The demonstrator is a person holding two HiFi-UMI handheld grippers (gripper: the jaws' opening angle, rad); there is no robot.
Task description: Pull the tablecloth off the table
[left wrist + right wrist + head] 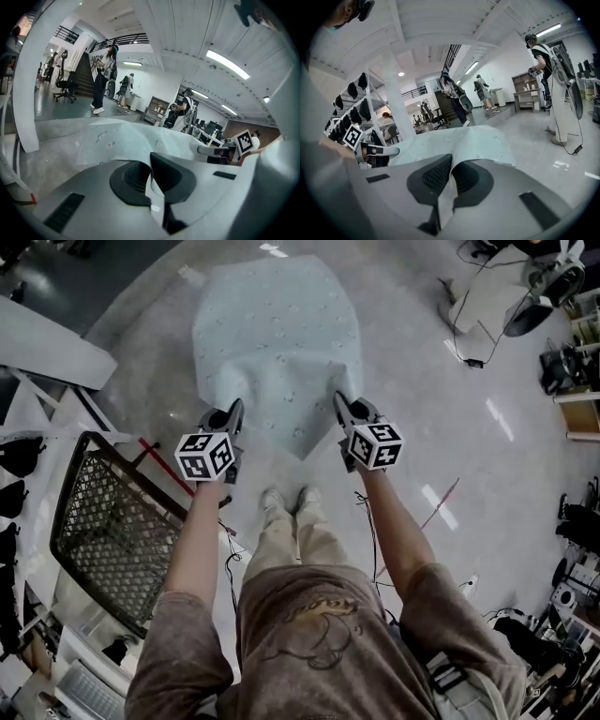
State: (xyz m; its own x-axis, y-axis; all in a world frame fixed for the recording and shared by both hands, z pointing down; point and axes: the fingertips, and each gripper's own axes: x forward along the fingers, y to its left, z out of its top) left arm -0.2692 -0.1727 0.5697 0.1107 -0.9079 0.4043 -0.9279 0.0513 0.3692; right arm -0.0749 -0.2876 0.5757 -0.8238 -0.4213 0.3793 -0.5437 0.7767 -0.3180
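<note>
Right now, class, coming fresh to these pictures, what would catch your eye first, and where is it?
The pale blue-green patterned tablecloth fills the upper middle of the head view, spread out above the glossy grey floor. Its near edge is pinched at two spots by the left gripper and the right gripper, both shut on it in front of the person. A black wire-mesh basket sits at the left.

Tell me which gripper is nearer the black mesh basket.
Left. The left gripper, shut on the tablecloth, is just right of the black mesh basket; the right gripper holds the cloth's other corner, farther right.
</note>
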